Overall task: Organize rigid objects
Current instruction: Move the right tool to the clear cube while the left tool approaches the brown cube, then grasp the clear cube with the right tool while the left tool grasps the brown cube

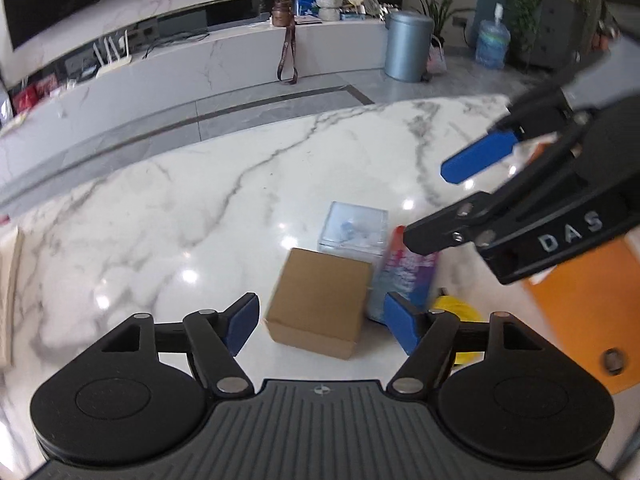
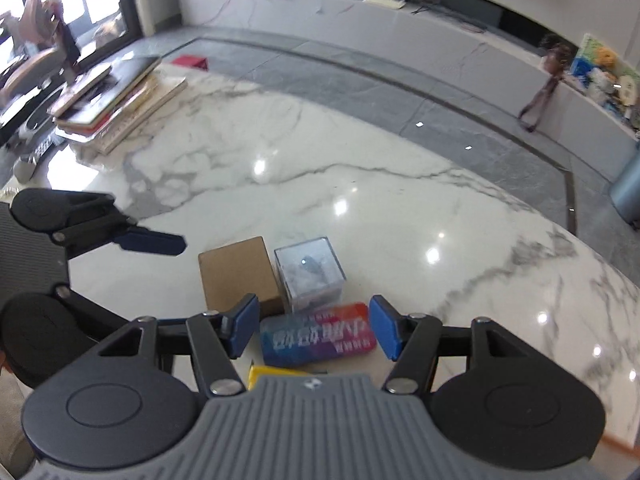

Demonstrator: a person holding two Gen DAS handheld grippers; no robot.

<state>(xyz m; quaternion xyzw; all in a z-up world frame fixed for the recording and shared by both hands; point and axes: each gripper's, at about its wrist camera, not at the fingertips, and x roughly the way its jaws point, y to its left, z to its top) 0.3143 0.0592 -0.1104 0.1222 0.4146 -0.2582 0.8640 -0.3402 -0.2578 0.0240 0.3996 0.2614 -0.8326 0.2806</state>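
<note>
**Marble table, three boxes grouped, both grippers open above them**

White marble tabletop (image 2: pixel 360 152) with grey veins, glossy. Cardboard box (image 1: pixel 320 304), clear plastic cube (image 1: pixel 354 232) and colourful tin (image 2: pixel 318 334) sit clustered, touching or just beside one another; cube behind the other two. Yellow item (image 2: pixel 266 374) at near edge, mostly hidden. Left gripper (image 1: pixel 320 324) jaws wide, cardboard box between them, pads not pressing. Right gripper (image 2: pixel 312 330) jaws apart astride the tin, no contact visible. Book stack (image 2: pixel 120 100) far left.
</note>
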